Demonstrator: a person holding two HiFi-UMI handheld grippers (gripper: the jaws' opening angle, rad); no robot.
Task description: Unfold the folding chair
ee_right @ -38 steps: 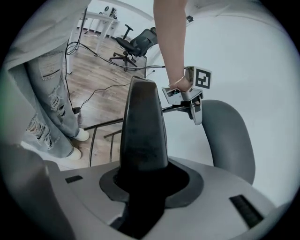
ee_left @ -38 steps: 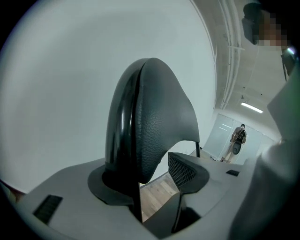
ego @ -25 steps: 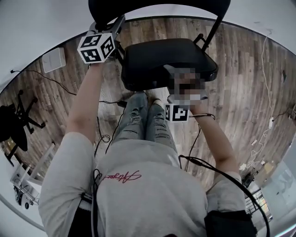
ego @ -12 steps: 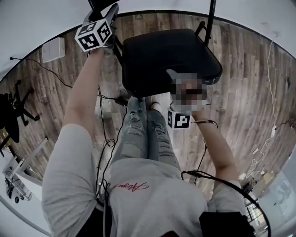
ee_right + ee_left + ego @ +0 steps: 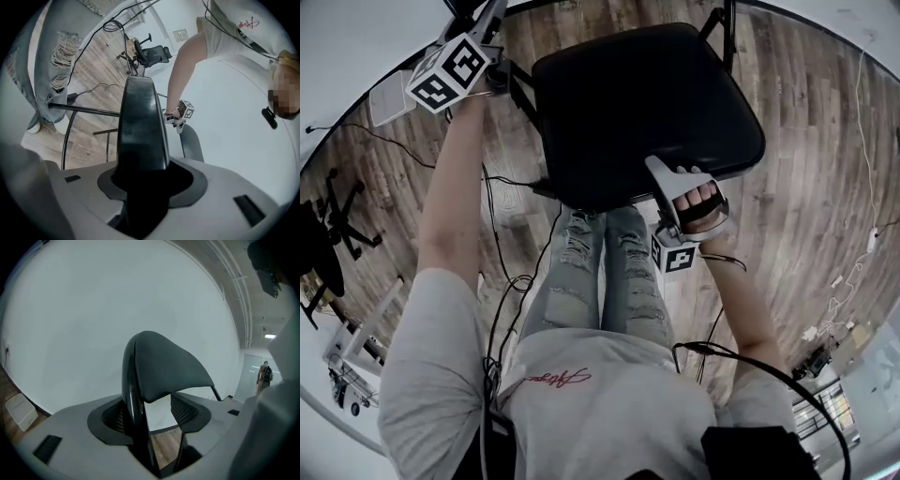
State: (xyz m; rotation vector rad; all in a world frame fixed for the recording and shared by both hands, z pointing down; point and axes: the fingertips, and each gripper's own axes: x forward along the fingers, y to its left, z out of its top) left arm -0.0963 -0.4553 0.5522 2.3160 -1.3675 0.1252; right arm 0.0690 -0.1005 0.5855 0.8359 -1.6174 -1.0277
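Where the left tongs point(image 5: 151, 404) reach, at the upper left of the head view, they stand spread and have just been opening wider. The rim of the backrest point(image 5: 164, 366) runs between them. Its black tube lies against the left jaw, and a strip of wall and floor shows before the right jaw. The right tongs point(image 5: 143, 187), right of centre in the head view, pinch the front edge of the seat point(image 5: 675, 94), which fills the gap between them, though these jaws too have just been easing apart. A hand point(image 5: 701, 202) wraps their handle just below the seat edge. The chair point(image 5: 581, 141) takes up the upper middle of the head view, with its seat spread broad and dark and its frame tubes at the top edge. Below it are the person's jeans point(image 5: 600, 272), over a wood floor point(image 5: 806, 187). Cables point(image 5: 502, 272) trail across the boards at the left, and an office chair point(image 5: 317, 253) sits at the far left edge.
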